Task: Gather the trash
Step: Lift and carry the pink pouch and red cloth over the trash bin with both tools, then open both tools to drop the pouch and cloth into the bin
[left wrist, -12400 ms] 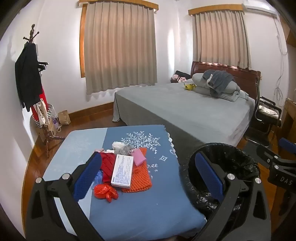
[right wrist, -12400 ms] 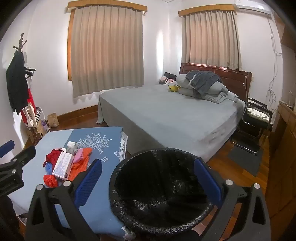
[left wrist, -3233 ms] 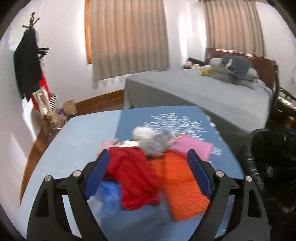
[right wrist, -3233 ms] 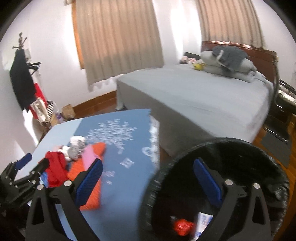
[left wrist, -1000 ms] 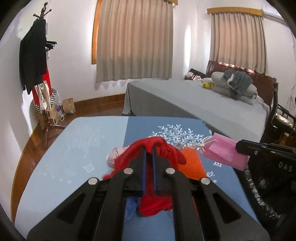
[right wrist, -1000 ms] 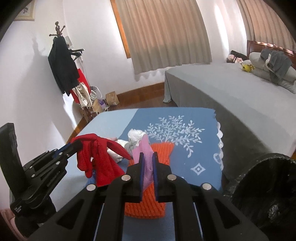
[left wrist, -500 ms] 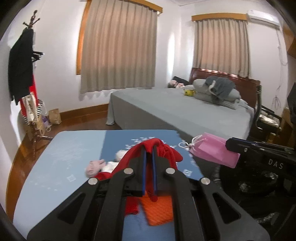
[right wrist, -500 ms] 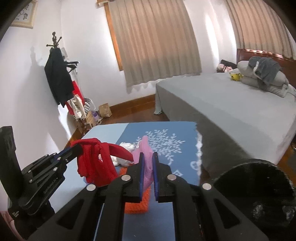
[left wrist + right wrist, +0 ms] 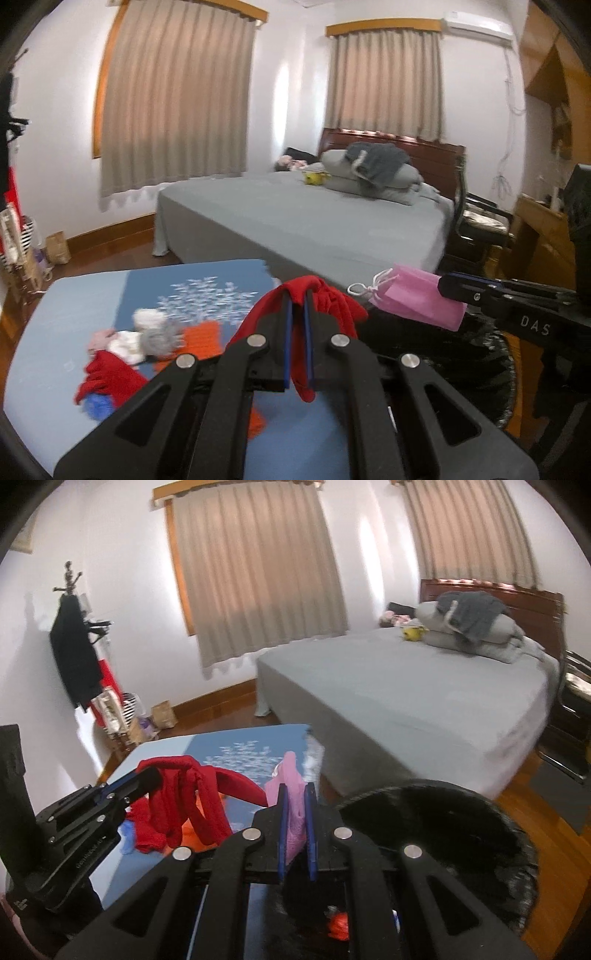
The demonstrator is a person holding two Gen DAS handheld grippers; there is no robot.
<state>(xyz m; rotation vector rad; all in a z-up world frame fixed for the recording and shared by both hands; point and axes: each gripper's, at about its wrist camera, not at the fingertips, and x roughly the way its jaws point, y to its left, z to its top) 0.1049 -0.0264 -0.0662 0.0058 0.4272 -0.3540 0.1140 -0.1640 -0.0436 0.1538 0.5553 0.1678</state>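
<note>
Red knit cloth (image 9: 334, 301) hung clamped in the left hand-held gripper (image 9: 298, 314) above the blue surface (image 9: 74, 302). The right hand-held gripper (image 9: 295, 805) gripped a pink mask (image 9: 290, 775) — beside the black-lined trash bin (image 9: 480, 834), which held a red scrap (image 9: 338, 925).

Two tools, left tool (image 9: 298, 306) and right tool (image 9: 295, 794), are showing; one black bin (image 9: 461, 834), one bed (image 9: 314, 221) and two curtained windows (image 9: 173, 96) are appearing.

A cloth (image 9: 325, 299) is pinched between the left gripper's (image 9: 298, 306) fingers (image 9: 275, 314), above the desk (image 9: 66, 314). A mask (image 9: 293, 786) is clamped in the right gripper (image 9: 295, 794), with the bin (image 9: 461, 834) just right of its fingers (image 9: 282, 812). Behind both, the bed (image 9: 314, 225) is seen.
</note>
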